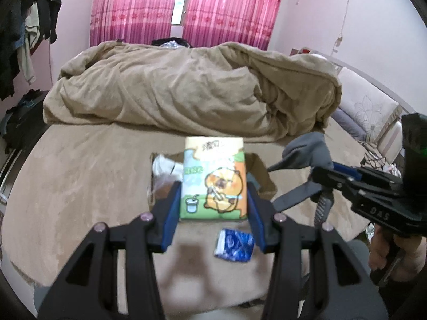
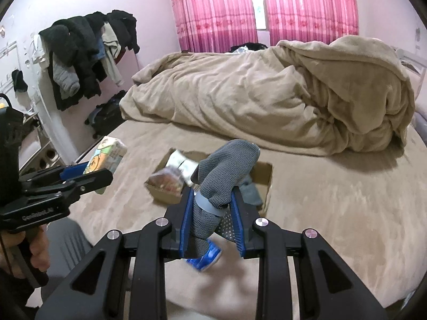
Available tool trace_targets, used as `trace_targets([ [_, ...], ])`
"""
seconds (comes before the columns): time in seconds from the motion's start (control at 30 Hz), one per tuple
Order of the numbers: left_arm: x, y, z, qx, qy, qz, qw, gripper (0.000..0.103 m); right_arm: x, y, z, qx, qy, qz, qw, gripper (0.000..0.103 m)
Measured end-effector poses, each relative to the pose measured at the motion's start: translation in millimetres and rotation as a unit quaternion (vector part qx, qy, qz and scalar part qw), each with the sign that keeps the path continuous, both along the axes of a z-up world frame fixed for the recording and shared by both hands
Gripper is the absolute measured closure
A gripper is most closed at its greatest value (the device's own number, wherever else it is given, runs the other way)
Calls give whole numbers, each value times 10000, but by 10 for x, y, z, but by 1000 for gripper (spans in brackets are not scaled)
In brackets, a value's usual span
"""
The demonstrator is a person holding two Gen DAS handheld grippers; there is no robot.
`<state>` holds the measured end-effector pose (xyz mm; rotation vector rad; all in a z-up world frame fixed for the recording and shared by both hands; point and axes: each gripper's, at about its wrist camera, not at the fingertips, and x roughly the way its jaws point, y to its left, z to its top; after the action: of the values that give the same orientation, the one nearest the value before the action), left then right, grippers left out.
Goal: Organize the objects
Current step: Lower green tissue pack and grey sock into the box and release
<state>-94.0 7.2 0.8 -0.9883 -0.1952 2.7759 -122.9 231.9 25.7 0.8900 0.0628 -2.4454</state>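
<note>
My left gripper [image 1: 213, 202] is shut on a tissue pack [image 1: 213, 178] printed with a cartoon animal and holds it above the bed, in front of a cardboard box [image 1: 263, 176]. My right gripper [image 2: 212, 208] is shut on a grey mesh shoe [image 2: 226, 170] and holds it over the same cardboard box [image 2: 264, 178], which holds white items and a snack packet [image 2: 166, 180]. A small blue packet [image 1: 234, 245] lies on the bed below both grippers, also seen in the right wrist view [image 2: 206, 256]. The left gripper with the tissue pack [image 2: 106, 154] shows at the left of the right wrist view.
A rumpled beige duvet [image 1: 186, 88] is piled across the far half of the bed [image 1: 80, 176]. Pink curtains [image 1: 184, 8] hang behind. Clothes hang on a rack [image 2: 88, 53] at the left wall, with a dark bag [image 2: 106, 117] below. Pillows [image 1: 368, 112] lie at the right.
</note>
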Motion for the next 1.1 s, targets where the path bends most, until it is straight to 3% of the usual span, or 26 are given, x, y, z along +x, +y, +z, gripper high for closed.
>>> trace_targets([
  [0.3, -487, 88, -78, 32, 27, -68, 10000, 56, -524, -15, -53, -59, 55, -119, 9999, 74],
  [0.83, -1175, 485, -1087, 56, -801, -444, 9958, 56, -1276, -126, -936, -314, -805, -199, 9961, 74],
  [1.1, -1296, 610, -1438, 34, -1167, -518, 9918, 56, -1315, -41, -1257, 131, -949, -403, 9946, 70],
])
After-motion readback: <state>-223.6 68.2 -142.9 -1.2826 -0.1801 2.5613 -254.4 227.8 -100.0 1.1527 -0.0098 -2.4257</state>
